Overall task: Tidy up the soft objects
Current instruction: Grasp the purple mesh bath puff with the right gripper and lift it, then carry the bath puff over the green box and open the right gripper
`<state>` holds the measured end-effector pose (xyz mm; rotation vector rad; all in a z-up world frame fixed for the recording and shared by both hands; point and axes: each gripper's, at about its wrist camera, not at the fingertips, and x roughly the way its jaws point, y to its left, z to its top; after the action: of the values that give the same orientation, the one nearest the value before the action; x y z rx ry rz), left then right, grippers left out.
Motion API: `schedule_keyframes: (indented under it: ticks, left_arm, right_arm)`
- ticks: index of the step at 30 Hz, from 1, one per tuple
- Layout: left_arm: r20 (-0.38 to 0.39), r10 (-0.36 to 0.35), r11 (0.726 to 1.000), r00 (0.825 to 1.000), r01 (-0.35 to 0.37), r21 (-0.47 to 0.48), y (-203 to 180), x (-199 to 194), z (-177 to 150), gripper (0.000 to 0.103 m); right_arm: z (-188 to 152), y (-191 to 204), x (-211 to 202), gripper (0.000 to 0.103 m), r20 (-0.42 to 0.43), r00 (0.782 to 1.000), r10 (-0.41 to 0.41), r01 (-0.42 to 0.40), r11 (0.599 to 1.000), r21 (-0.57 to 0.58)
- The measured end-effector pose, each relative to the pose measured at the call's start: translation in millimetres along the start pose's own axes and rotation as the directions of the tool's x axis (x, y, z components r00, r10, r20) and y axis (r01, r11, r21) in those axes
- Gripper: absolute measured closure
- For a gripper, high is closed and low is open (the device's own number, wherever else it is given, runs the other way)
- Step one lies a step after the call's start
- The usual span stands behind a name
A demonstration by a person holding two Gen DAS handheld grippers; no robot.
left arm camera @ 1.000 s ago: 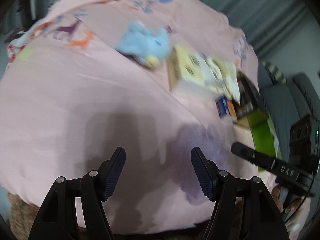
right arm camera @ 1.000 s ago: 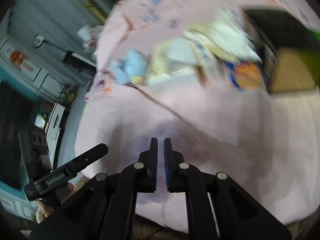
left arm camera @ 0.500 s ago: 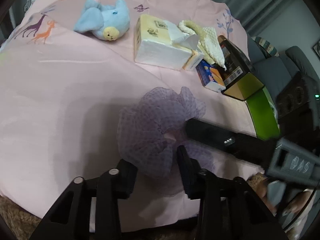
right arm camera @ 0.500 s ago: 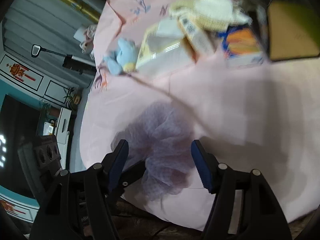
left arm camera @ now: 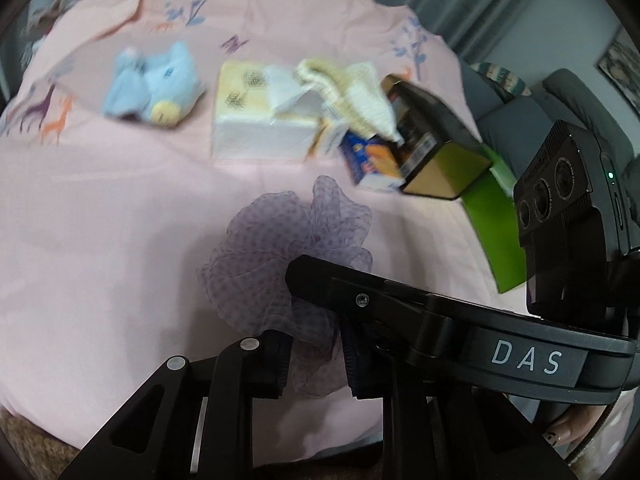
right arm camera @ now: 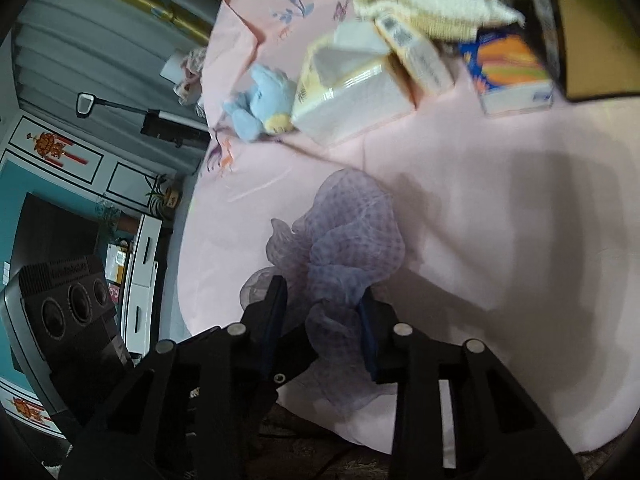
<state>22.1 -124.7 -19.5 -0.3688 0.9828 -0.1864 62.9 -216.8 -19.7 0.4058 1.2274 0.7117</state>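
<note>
Left wrist view: the left gripper (left arm camera: 314,364) is clenching the ruffled, gauzy lilac scrunchie (left arm camera: 292,240) at lower centre, on the smooth pink sheet (left arm camera: 100,220). Right wrist view: the right gripper (right arm camera: 322,320), jaws just closing, is pinching that same dotted mesh puff at lower centre.

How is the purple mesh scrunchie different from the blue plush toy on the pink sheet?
The purple mesh scrunchie is sheer, ruffled and dotted; the blue plush toy is opaque and fuzzy with a yellow snout. The scrunchie sits near the sheet's front edge between the left gripper and right gripper, both pinching it; the toy lies untouched farther back beside the tissue pack. Both are soft.
</note>
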Motion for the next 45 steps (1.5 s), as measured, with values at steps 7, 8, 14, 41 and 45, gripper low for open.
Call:
schedule_keyframes:
  ticks: [7,8,14,41,45]
  left_arm:
    - [0.076,-0.02,0.995,0.997,0.012,0.103,-37,-16,13,0.081]
    - [0.085,-0.026,0.993,0.996,0.015,0.119,-43,-17,15,0.081]
    - [0.104,-0.047,0.984,0.993,0.028,0.177,-69,-19,21,0.081]
    - [0.122,-0.082,0.965,0.989,0.048,0.259,-105,-18,28,0.081]
    - [0.137,-0.108,0.955,0.985,0.065,0.29,-125,-16,38,0.081]
  right_arm:
    - [6,4,-50,0.07,0.135,0.991,-0.002,0.005,1.0,-0.024]
    - [7,3,-54,0.07,0.148,0.989,-0.004,0.007,1.0,-0.024]
    - [10,-1,-82,0.07,0.228,0.973,-0.015,0.019,1.0,-0.018]
    - [9,-11,-117,0.07,0.328,0.944,-0.024,0.026,1.0,-0.001]
    - [15,-16,-135,0.071,0.38,0.924,-0.047,0.053,0.999,-0.004]
